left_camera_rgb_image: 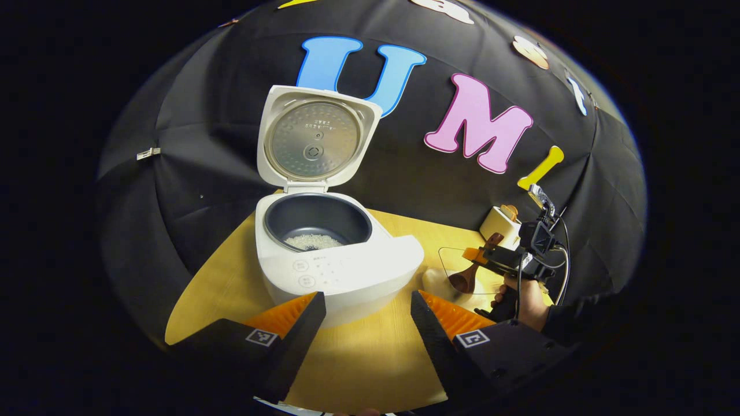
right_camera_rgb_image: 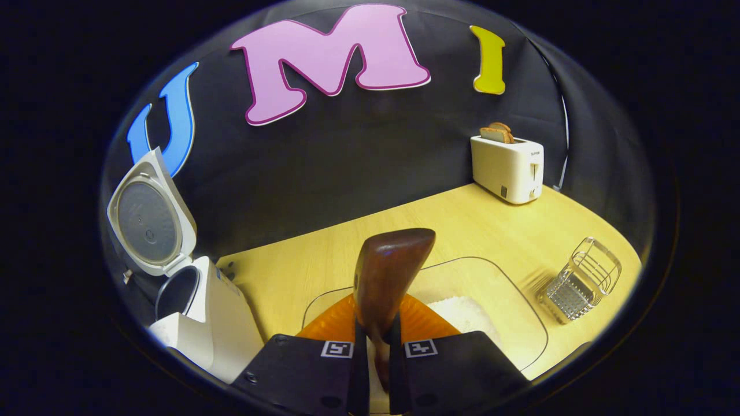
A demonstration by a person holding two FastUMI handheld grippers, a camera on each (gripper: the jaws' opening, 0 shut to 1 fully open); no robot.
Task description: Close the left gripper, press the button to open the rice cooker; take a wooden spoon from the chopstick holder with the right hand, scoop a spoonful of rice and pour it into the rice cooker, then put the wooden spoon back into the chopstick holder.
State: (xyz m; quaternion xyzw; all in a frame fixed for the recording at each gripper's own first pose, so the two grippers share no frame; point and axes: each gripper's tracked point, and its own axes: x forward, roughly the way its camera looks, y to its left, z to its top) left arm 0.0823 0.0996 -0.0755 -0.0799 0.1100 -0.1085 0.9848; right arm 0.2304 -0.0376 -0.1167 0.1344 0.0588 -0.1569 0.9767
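The white rice cooker [left_camera_rgb_image: 341, 271] stands with its lid [left_camera_rgb_image: 315, 136] raised, and a little rice [left_camera_rgb_image: 315, 241] lies in its dark pot. My left gripper [left_camera_rgb_image: 367, 297] is open just in front of the cooker, holding nothing. Off to the right, a hand holds my right gripper [left_camera_rgb_image: 491, 260], which is shut on a wooden spoon [left_camera_rgb_image: 462, 281]. The spoon's bowl hangs low over a clear container [left_camera_rgb_image: 445, 254]. In the right gripper view, the right gripper [right_camera_rgb_image: 377, 326] clamps the wooden spoon [right_camera_rgb_image: 393, 266] above the clear container [right_camera_rgb_image: 497, 277] of rice [right_camera_rgb_image: 462, 315]. The wire chopstick holder [right_camera_rgb_image: 584, 280] stands to the right.
A white toaster [right_camera_rgb_image: 509, 164] with bread slices sits at the back of the wooden table [right_camera_rgb_image: 462, 219], and also shows as the toaster [left_camera_rgb_image: 502, 224] behind the right gripper. The open rice cooker [right_camera_rgb_image: 196, 306] is at the left. The black wall closes in behind.
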